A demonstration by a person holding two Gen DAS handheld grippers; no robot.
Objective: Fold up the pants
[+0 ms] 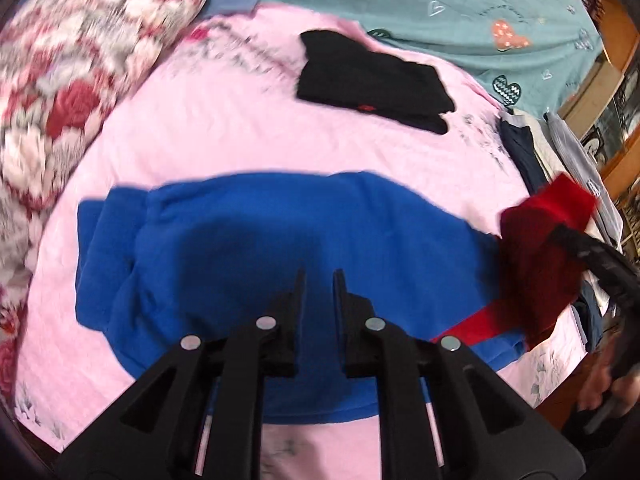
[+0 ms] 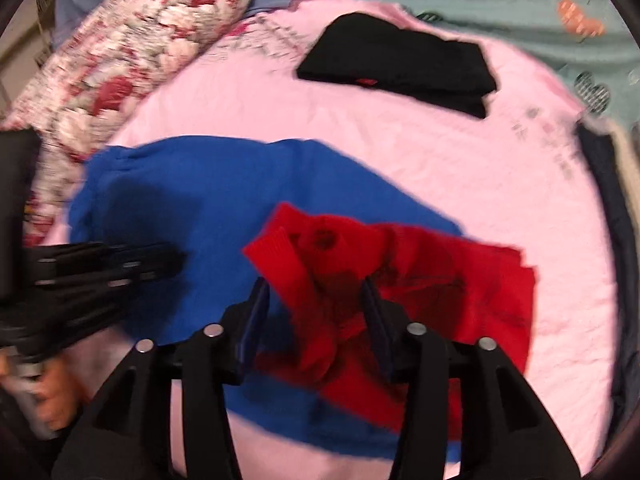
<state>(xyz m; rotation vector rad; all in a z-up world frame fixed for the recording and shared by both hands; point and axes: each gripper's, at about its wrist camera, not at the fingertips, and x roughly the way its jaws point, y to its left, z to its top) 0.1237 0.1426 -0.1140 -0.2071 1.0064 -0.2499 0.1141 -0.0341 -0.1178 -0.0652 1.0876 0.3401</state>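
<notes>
Left tool (image 1: pixel 319 280) fingers slightly parted, nothing between them, over the blue pants (image 1: pixel 248 240) spread on the pink bed sheet (image 1: pixel 200 128). Right tool (image 2: pixel 316 292) spread wide, straddling the red pants (image 2: pixel 420 280) bunched on the blue ones. Folded black garment (image 1: pixel 372 80) farther back.

left wrist view: rides the left gripper (image 1: pixel 319 280), looks forward and down along its fingers, close over the blue pants (image 1: pixel 256 240) on the pink sheet (image 1: pixel 224 128).
right wrist view: rides the right gripper (image 2: pixel 316 292), same down-forward tilt, close over the red garment (image 2: pixel 440 280).
overlap: both see blue pants, red garment, black folded clothes (image 1: pixel 372 80), floral pillow (image 1: pixel 80 60), teal sheet (image 1: pixel 460 4); each sees the other gripper at frame edge.
</notes>
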